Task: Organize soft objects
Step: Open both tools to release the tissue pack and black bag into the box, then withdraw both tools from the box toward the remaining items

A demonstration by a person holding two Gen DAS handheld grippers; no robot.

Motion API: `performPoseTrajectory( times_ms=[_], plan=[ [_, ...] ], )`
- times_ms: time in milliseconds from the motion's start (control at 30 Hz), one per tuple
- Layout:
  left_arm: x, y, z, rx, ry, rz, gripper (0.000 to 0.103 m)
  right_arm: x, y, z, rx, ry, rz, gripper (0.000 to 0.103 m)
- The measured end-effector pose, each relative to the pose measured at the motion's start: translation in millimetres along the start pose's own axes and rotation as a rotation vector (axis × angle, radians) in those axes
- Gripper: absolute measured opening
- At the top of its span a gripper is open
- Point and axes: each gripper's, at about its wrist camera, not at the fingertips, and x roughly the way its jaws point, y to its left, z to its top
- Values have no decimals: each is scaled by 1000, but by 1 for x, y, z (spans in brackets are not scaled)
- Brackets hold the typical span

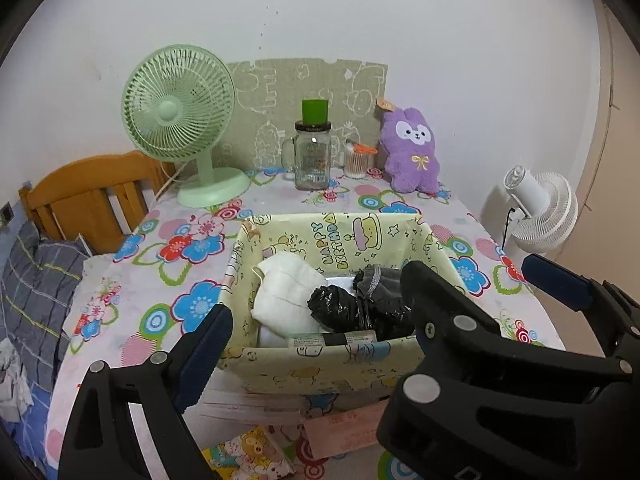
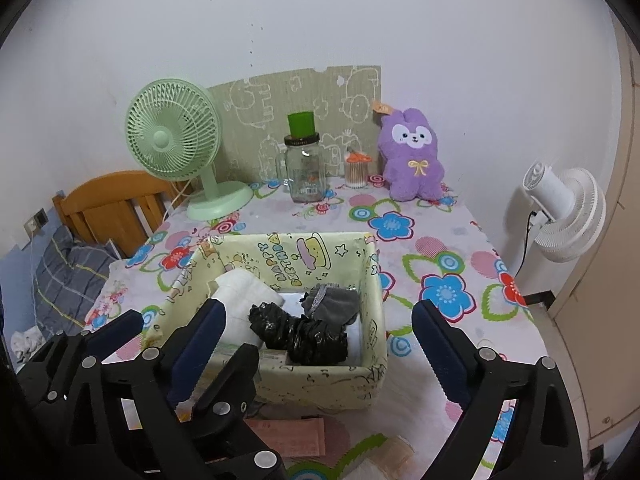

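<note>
We see both grippers angled downward over the near edge of a yellow "Happy Birthday" fabric bin (image 2: 320,384) on the flowered tablecloth (image 2: 440,248); the left gripper (image 1: 316,308) has its fingers spread wide and grasps nothing; the right gripper (image 2: 320,328) is likewise released, its jaws apart above the bin's contents. Inside the bin lie a folded white cloth (image 2: 244,292) at the left, a crumpled black plastic bag (image 2: 300,332) in the middle and a grey fabric item (image 2: 334,306) behind it; a purple plush rabbit (image 2: 414,156) stands against the wall, well apart.
</note>
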Motion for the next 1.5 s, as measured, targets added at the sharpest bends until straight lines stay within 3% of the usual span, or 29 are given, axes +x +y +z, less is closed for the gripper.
performPoseTrajectory(
  times_ms=[867,1100,1500],
  plan=[
    [-67,-16,-31,16,-79,-11,94,-71,0,-27,-10,-69,4,103],
    [-72,-20,-43,27,-88,-26,89,-80,-2,-39,-12,-75,2,103],
    [-62,-26,-70,28,-50,-21,89,-76,-9,-68,-9,-40,1,102]
  ],
)
